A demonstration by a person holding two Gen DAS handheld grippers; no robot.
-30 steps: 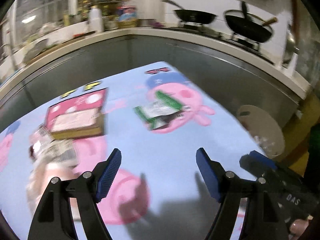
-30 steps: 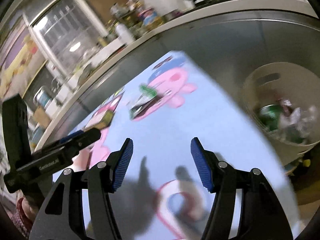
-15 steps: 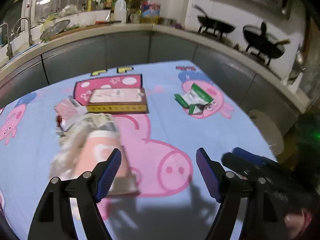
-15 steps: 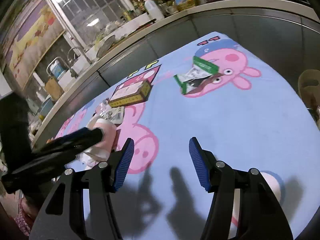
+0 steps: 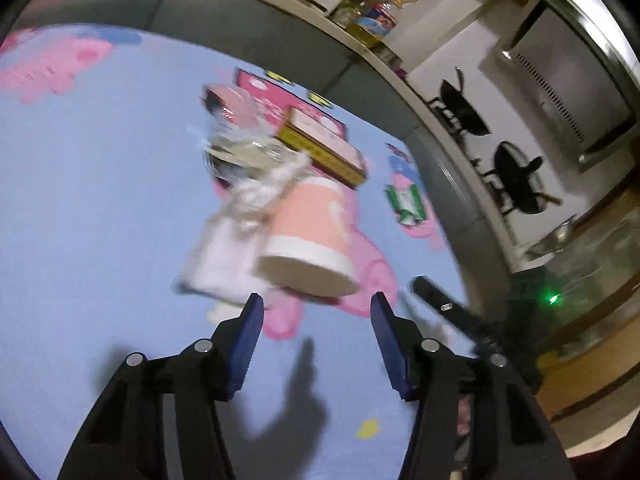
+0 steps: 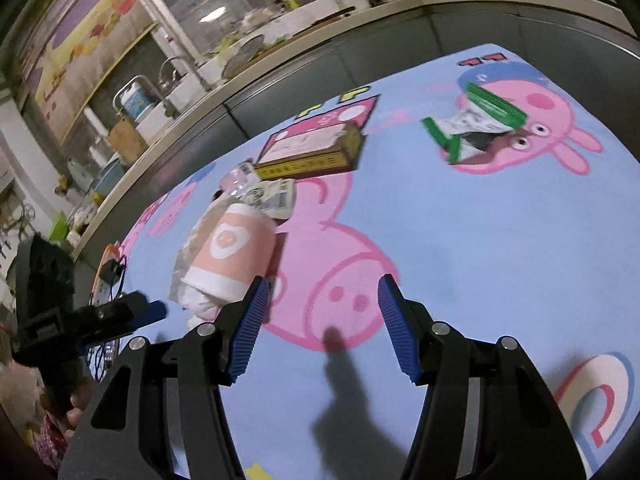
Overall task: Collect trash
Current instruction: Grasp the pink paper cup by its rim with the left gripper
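Just ahead of left gripper [image 5: 316, 312]: cup [image 5: 310, 236].

Black linkage fingers [image 6: 250, 326] carry ribbed blue pads, silver rivets.

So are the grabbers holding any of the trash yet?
No. The left gripper is closing just short of the pink paper cup, nothing between its pads. The right gripper is open over bare cloth.

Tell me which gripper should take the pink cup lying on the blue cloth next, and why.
Left. The left gripper points straight at the pink cup, its jaws closing just short of the cup's end, nothing between them yet. The right gripper hangs over bare cloth, cup off to its side.
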